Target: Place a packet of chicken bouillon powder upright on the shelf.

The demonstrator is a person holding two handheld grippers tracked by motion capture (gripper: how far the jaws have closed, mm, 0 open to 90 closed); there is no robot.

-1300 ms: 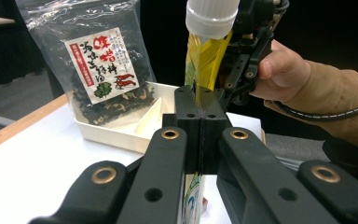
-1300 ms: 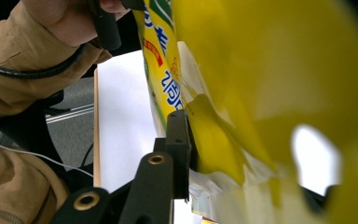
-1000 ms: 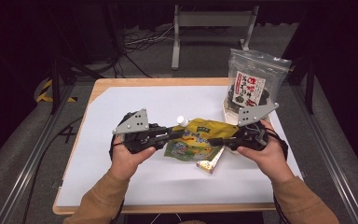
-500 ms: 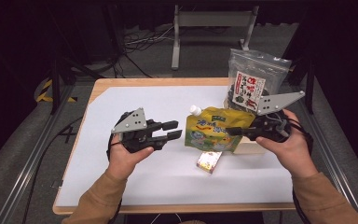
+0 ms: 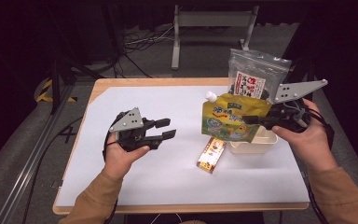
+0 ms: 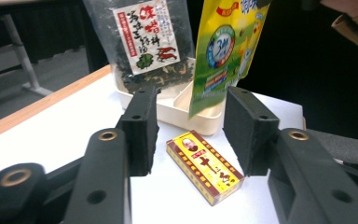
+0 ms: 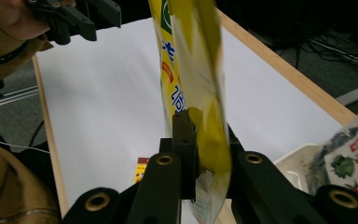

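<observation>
A yellow spouted pouch [image 5: 230,122] hangs upright above the table, and my right gripper [image 5: 256,120] is shut on its right edge. In the right gripper view the jaws pinch the pouch's [image 7: 191,93] lower part. My left gripper [image 5: 165,129] hovers over the white mat at the left, pointing right; its jaws have just been opening and nothing is between them. A small yellow and red box [image 5: 211,154] lies flat on the mat below the pouch. In the left gripper view the box [image 6: 204,166] lies beyond the parted jaws, apart from them.
A white tray [image 5: 256,144] sits at the right under the pouch's lower corner. A clear bag of dark dried food [image 5: 256,77] stands in it at the back. The white mat [image 5: 135,186] covers a wooden table. Dark floor, cables and a metal stand lie behind.
The left gripper let go of the pouch and its jaws spread. The right gripper carried the pouch up and to the right, toward the tray. The small box now lies uncovered.
</observation>
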